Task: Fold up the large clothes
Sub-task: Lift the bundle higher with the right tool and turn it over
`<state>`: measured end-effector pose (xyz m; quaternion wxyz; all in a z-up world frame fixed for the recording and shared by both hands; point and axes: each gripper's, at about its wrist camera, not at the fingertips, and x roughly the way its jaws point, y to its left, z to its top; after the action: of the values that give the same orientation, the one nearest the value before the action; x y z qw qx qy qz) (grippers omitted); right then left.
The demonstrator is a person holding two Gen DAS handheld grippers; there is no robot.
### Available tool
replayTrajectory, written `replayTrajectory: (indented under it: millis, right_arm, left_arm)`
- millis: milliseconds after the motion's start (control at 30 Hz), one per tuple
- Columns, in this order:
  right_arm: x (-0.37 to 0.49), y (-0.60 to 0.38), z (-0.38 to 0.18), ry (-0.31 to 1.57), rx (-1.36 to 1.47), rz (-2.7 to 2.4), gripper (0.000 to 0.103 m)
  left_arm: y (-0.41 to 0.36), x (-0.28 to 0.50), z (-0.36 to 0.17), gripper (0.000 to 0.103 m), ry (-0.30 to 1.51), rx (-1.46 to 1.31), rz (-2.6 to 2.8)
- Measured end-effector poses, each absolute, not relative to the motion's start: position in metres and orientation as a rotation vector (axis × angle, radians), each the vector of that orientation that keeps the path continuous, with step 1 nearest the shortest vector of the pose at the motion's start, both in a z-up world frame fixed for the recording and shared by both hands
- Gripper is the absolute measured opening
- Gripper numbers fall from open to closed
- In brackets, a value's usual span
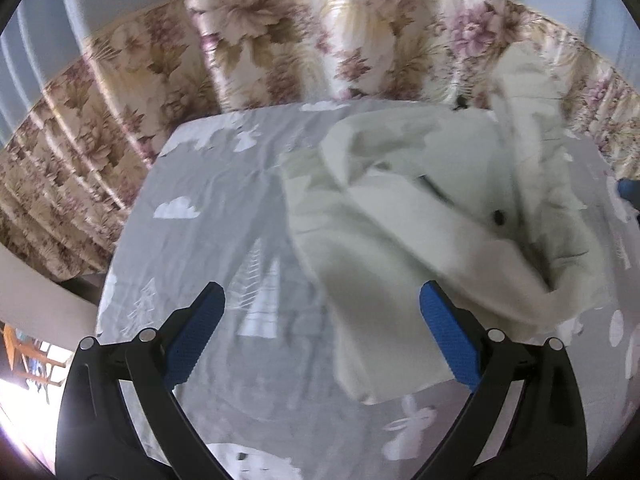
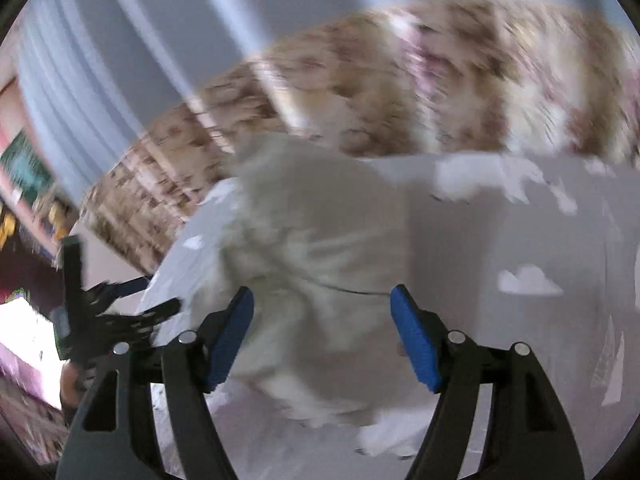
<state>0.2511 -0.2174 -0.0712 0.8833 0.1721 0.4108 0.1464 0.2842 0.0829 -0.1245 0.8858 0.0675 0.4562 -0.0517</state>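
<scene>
While cream garment [image 1: 408, 216] lies rumpled near bed's [image 1: 208, 248] far edge, we hold left hand-held gripper [image 1: 322, 330] and right hand-held gripper [image 2: 322, 334] spread, pinching nothing, probably to seek fresh edges for next fold.

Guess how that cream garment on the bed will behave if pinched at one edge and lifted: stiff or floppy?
Probably floppy: the cream garment lies in soft rumpled folds on the grey sheet, so it should drape and trail. It looks thick, so maybe fairly heavy for cloth. Layers may slide apart, since its folded edges sit loosely overlapped.
</scene>
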Motion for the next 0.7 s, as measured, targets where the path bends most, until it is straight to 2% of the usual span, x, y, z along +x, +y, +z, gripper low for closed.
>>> replayTrajectory:
  millis: [100, 133, 200, 267, 333, 700]
  right_arm:
    - [0.264, -0.241, -0.108, 0.934, 0.387, 0.283, 0.068]
    - [0.268, -0.246, -0.120, 0.952, 0.411, 0.300, 0.063]
    - [0.272, -0.247, -0.131, 0.960, 0.439, 0.330, 0.060]
    - [0.279, -0.241, -0.138, 0.962, 0.451, 0.391, 0.041]
    - [0.286, -0.233, -0.143, 0.969, 0.460, 0.455, 0.036]
    - [0.291, -0.209, -0.142, 0.976, 0.445, 0.537, 0.035]
  left_arm:
    - [0.063, 0.288, -0.121, 0.097, 0.950, 0.147, -0.143]
    - [0.055, 0.289, -0.119, 0.097, 0.948, 0.149, -0.158]
    - [0.042, 0.289, -0.118, 0.097, 0.944, 0.150, -0.187]
    - [0.026, 0.292, -0.117, 0.097, 0.945, 0.156, -0.220]
    - [0.015, 0.295, -0.118, 0.097, 0.951, 0.171, -0.230]
    - [0.008, 0.321, -0.139, 0.096, 0.998, 0.140, -0.228]
